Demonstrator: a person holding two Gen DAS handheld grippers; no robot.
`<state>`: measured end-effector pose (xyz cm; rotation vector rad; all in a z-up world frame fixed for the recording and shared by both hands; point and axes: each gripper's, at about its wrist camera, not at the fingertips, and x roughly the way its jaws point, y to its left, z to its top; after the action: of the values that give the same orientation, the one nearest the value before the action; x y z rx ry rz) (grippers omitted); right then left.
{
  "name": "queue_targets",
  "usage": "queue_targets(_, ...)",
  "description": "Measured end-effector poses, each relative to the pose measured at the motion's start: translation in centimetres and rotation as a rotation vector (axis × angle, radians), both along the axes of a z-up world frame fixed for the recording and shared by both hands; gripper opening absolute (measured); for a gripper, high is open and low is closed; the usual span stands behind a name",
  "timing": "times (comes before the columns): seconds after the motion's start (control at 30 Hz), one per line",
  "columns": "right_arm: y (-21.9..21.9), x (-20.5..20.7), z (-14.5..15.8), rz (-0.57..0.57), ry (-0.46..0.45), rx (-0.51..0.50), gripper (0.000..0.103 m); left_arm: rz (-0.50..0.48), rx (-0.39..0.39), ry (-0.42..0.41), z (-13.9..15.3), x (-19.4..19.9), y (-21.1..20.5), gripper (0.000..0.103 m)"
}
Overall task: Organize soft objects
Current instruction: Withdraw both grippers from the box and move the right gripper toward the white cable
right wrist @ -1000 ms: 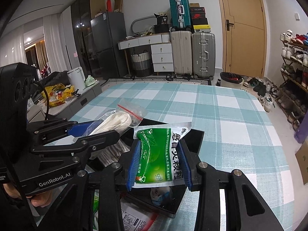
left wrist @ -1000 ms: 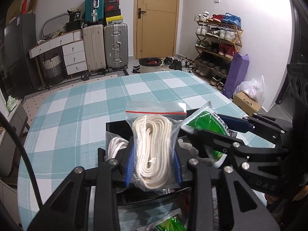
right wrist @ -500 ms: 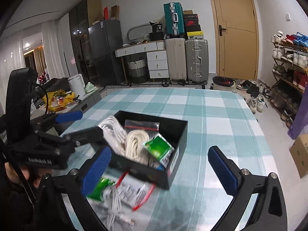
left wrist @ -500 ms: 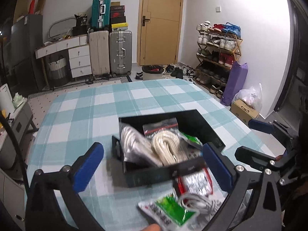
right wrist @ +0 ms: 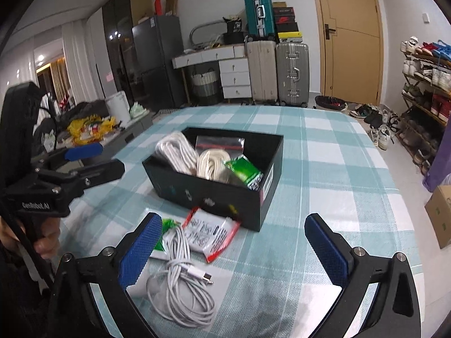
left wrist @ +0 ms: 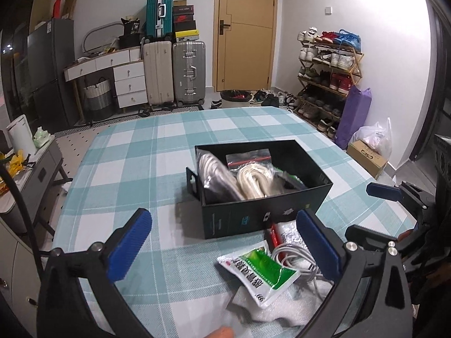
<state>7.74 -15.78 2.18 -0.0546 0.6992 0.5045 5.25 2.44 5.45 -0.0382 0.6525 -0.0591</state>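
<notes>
A black box [left wrist: 267,214] [right wrist: 214,194] stands on the checked table. In it lie a bagged cream rope [left wrist: 253,180] [right wrist: 211,163], a white cord bundle [left wrist: 211,169] [right wrist: 174,149] and a green sachet [right wrist: 245,171]. In front of the box lie a second green sachet [left wrist: 262,267], a red-edged white packet [right wrist: 211,231] and a loose white cable [right wrist: 180,287] [left wrist: 293,256]. My left gripper [left wrist: 225,248] is open and empty, in front of the box. My right gripper [right wrist: 234,250] is open and empty, above the loose cable and packet.
The teal checked tablecloth [left wrist: 157,152] [right wrist: 332,169] covers the table. A white cloth [left wrist: 265,307] lies at the near edge under the sachet. Suitcases [left wrist: 172,70], a drawer unit and a shoe rack [left wrist: 327,73] stand behind the table.
Both grippers let go of their loads, the rope bag and the green sachet, into the box. Both opened wide and pulled back toward the near side of the table.
</notes>
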Motion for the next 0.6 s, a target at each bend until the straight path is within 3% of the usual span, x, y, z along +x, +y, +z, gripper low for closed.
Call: queue_targets(0.6, 1.9, -0.2, -2.9, 0.104, 0.132, -0.088, 0.103, 0.003, -0.006, 0.051, -2.3, -0.9, -0.1, 0.103)
